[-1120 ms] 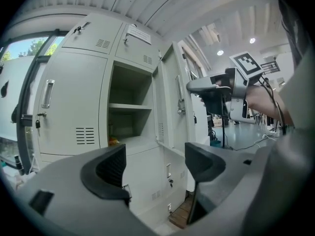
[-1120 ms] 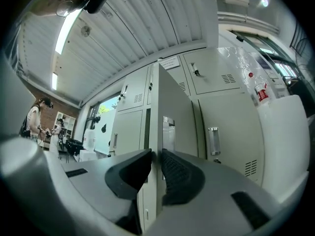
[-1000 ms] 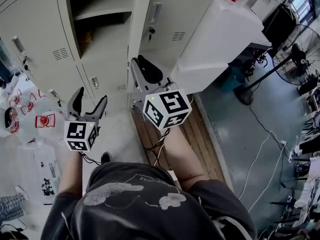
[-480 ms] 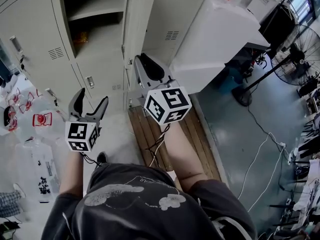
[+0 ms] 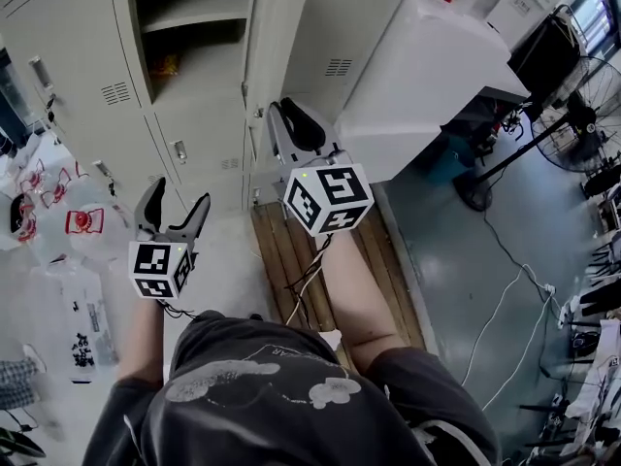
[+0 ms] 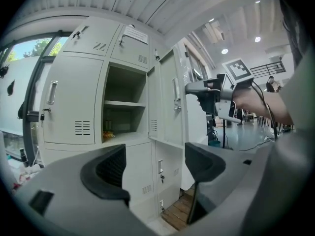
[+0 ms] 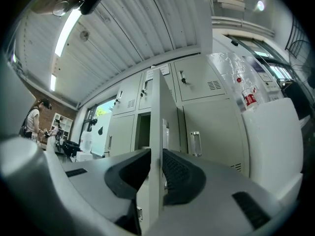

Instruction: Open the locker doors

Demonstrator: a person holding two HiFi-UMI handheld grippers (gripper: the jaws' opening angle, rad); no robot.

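Door: thin sheet-metal door (image 5: 273, 37) of an upper locker, swung well out from the lockers (image 5: 82, 81) and seen almost edge-on.
Right claw: right claw (image 5: 288, 115) clamped on the free edge of that door, a pad against each face; jaws easing apart just now with the edge between them.
Left claw: left claw (image 5: 178, 197) spread wide with nothing inside, held low and apart from the cabinet, facing the lower doors (image 5: 199, 149).
Handling: probably light and stiff, with smooth paint that pads may slide on; free to turn on its hinges only, so best led along its arc, not pulled straight; a thin panel like this may flex or rattle if yanked.
Where to hold: the free upright edge, as now, or the handle plate (image 6: 175, 90) set near that edge; on the shut doors, the small handle beside the lock looks the only purchase.
State of the task: one compartment (image 5: 184, 22) open with its shelf bare to view; lower doors and the left neighbour shut.
Hard to make out: hinges out of sight; top of the lockers cut off in the head view; something orange (image 5: 167, 64) at the back of the open compartment, too small to name; the gripped stretch of door largely covered by the pads.
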